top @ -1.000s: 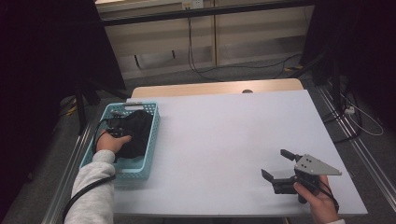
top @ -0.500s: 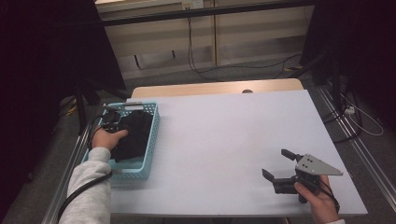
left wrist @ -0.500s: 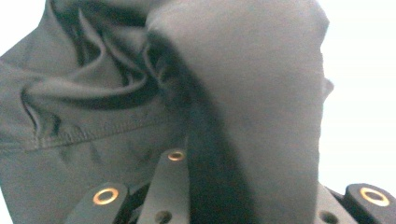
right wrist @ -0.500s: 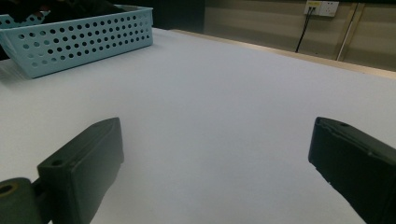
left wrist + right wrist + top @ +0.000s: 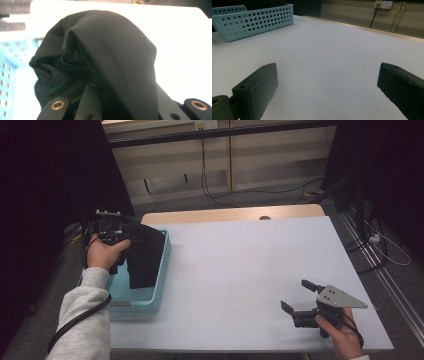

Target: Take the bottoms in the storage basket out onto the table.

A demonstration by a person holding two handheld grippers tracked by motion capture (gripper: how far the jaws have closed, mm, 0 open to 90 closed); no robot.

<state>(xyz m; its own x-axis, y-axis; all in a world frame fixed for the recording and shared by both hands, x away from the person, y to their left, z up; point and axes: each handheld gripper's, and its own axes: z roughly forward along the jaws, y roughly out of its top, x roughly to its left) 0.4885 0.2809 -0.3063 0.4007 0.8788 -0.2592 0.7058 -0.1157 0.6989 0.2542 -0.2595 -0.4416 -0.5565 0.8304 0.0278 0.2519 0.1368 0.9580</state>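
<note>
Fingers point(image 5: 254, 92) of the right gripper point(image 5: 300, 296) are spread wide and nothing is held between them; this gripper is kept low over the near right part of the flat white table top point(image 5: 250, 265), as is seen in the high view. Across the table at the near left, a light blue perforated plastic basket point(image 5: 160, 277) is set at the table's left edge. A dark, soft piece of black fabric point(image 5: 145, 255) is gripped by the left gripper point(image 5: 111, 234), whose jaws are closed on a fold of it; in the left gripper view the cloth is draped over the jaws. It is raised above the basket's far end, with its lower part hanging down inside the basket.
</note>
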